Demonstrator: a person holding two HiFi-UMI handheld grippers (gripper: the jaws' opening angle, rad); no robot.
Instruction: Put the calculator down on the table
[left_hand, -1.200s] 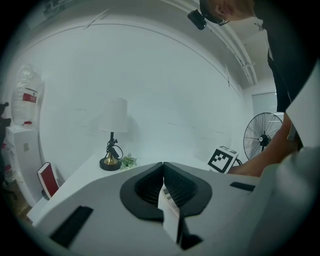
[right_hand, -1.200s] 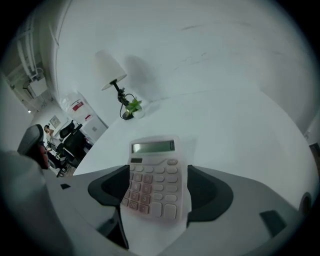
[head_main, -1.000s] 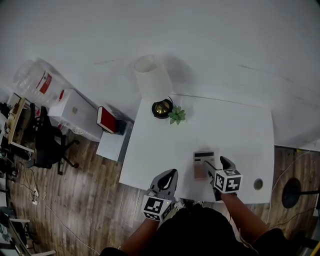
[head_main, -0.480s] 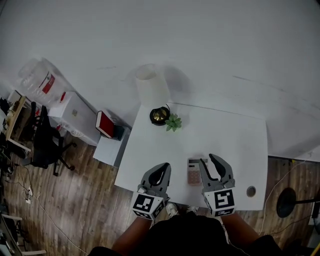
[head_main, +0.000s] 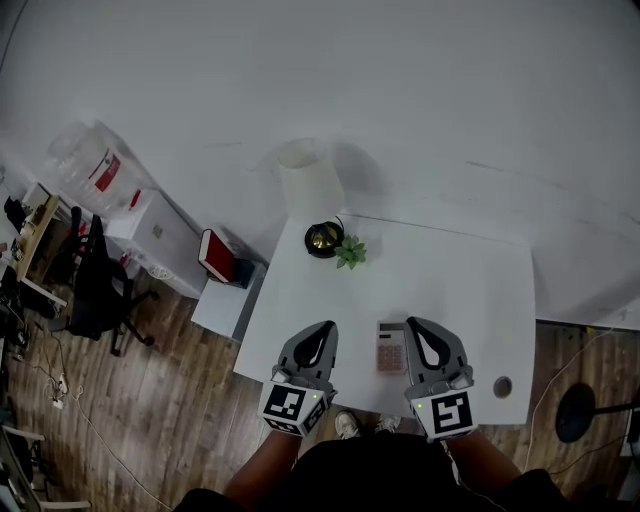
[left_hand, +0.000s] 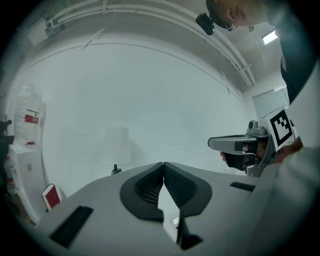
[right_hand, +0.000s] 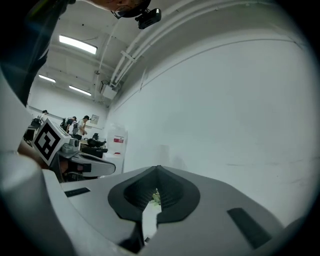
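The pink-and-white calculator (head_main: 391, 347) lies flat on the white table (head_main: 460, 290) near its front edge, with nothing touching it. My right gripper (head_main: 415, 325) hovers just to its right, lifted clear; its jaws are closing and meet with nothing between them (right_hand: 158, 167). My left gripper (head_main: 325, 328) hangs to the calculator's left, also raised, shut and empty (left_hand: 163, 164). In the left gripper view the right gripper (left_hand: 240, 145) shows at the right; in the right gripper view the left gripper (right_hand: 75, 160) shows at the left.
A white lamp (head_main: 310, 180) and a small green plant (head_main: 351, 251) stand at the table's back left corner. A round cable hole (head_main: 502, 385) sits at the front right. A red book (head_main: 216, 256), a black chair (head_main: 95, 290) and white boxes lie left of the table.
The right gripper came up and away from the calculator, rolled upright and went from wide open to shut. The left gripper rose a little. The calculator stays flat on the table.
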